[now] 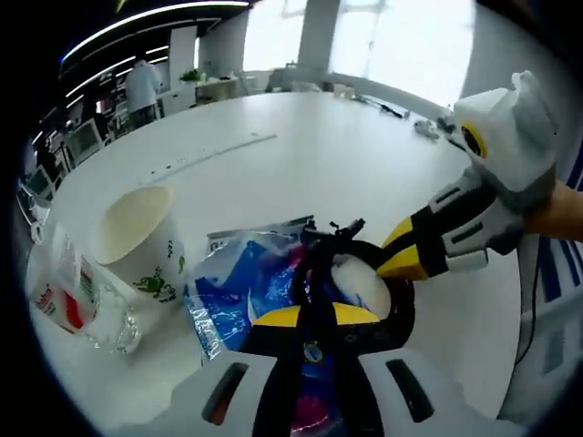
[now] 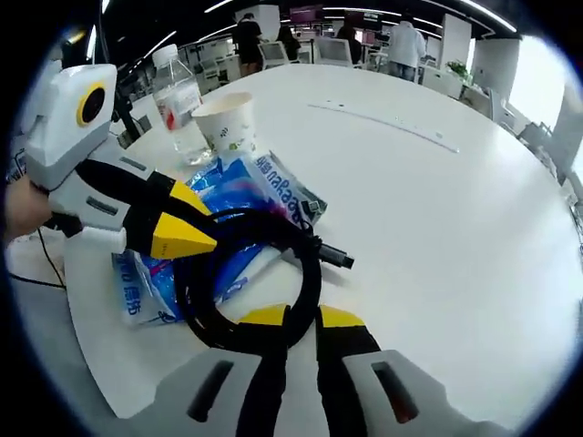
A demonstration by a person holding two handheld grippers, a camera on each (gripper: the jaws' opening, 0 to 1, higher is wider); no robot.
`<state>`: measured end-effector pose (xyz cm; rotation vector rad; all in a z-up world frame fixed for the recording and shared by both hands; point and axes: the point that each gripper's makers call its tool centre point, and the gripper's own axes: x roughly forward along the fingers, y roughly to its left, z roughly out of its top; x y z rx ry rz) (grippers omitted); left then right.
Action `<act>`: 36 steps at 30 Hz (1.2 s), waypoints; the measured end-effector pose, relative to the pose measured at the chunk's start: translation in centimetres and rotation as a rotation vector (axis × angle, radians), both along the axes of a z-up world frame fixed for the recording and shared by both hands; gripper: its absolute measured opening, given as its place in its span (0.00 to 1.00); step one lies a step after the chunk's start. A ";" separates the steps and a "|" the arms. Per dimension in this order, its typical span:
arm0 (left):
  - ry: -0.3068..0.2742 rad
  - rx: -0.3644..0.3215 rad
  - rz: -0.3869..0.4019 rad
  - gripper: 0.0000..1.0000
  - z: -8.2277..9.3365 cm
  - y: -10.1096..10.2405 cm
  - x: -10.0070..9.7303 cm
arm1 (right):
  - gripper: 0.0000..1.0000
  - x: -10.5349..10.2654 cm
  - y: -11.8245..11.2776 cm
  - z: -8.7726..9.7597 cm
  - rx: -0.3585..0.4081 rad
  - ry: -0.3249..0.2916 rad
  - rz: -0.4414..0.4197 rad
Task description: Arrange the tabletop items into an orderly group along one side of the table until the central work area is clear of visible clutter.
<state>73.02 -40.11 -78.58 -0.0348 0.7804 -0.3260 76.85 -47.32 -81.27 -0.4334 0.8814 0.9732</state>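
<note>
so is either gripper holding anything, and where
Both grip the coiled black cable lying on the blue packet: the right gripper is shut on the loop's near edge, the left gripper on its other side.

right gripper (image 2: 301,319) clamping black cable (image 2: 239,282)

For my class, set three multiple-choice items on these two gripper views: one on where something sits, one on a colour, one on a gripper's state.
1. Where does the coiled black cable lie?
A. On the blue plastic packet
B. Inside the paper cup
C. On the floor

2. What colour are the tips of the left gripper?
A. Red
B. Yellow
C. Green

3. How does the right gripper stand?
A. Wide open above the bottle
B. Shut on the paper cup
C. Shut on the cable

Answers: 1 A, the loop rests over the blue plastic packet beside the paper cup and water bottle. 2 B, its tips are yellow. 3 C, its jaws meet on the loop's near edge.
</note>
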 end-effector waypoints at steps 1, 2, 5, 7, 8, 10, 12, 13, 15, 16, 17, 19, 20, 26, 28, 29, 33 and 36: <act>0.005 -0.014 0.013 0.04 0.0 -0.1 0.0 | 0.06 0.0 0.0 0.0 0.000 0.000 -0.005; 0.005 -0.015 0.014 0.04 0.0 0.0 0.0 | 0.05 0.0 -0.1 0.1 0.001 0.002 -0.009; 0.005 -0.018 0.021 0.03 0.1 -0.1 0.0 | 0.04 0.0 -0.2 0.1 0.001 -0.002 -0.010; 0.001 -0.022 0.034 0.01 0.4 0.1 0.0 | 0.03 0.1 -0.3 0.2 0.003 0.001 -0.017; 0.005 -0.032 0.042 0.01 0.4 0.1 -0.1 | 0.03 0.0 -0.4 0.3 0.006 0.002 -0.020; 0.008 -0.040 0.047 0.00 0.5 0.1 -0.1 | 0.02 0.0 -0.5 0.6 0.019 0.012 -0.034; 0.005 -0.036 0.044 0.00 0.7 0.0 -0.1 | 0.02 -0.2 -0.6 0.7 0.020 0.011 -0.035; 0.005 -0.036 0.045 0.00 0.7 0.0 -0.1 | 0.01 -0.2 -0.6 0.8 0.019 0.006 -0.033; 0.003 -0.035 0.046 0.00 1.0 -0.1 -0.1 | 0.01 -0.2 -0.7 0.9 0.019 0.010 -0.038; 0.003 -0.032 0.044 0.00 1.1 -0.1 -0.2 | 0.01 -0.1 -0.7 1.1 0.022 0.010 -0.039; 0.004 -0.032 0.044 0.00 1.1 -0.1 -0.2 | 0.01 -0.1 -0.8 1.2 0.022 0.011 -0.039; 0.002 -0.035 0.045 0.00 1.4 -0.2 -0.3 | 0.00 -0.1 -0.8 1.5 0.025 0.008 -0.041; -0.001 -0.038 0.045 0.00 1.6 -0.2 -0.3 | 0.00 -0.1 -0.9 1.7 0.025 0.009 -0.041; -0.014 -0.046 0.043 0.00 2.5 -0.6 -0.3 | 0.00 0.1 -1.4 2.9 0.037 -0.006 -0.045; -0.015 -0.045 0.040 0.00 2.6 -0.8 -0.4 | 0.00 -0.1 -1.7 3.3 0.039 -0.008 -0.046; -0.015 -0.045 0.037 0.00 2.8 -1.0 -0.4 | 0.00 -0.2 -1.9 3.5 0.039 -0.010 -0.046; -0.021 -0.043 0.024 0.00 3.3 -1.9 -0.5 | 0.00 -0.4 -2.8 4.2 0.036 -0.016 -0.048; -0.028 -0.046 0.012 0.00 3.6 -2.8 -0.5 | 0.00 -0.5 -3.7 4.5 0.032 -0.020 -0.053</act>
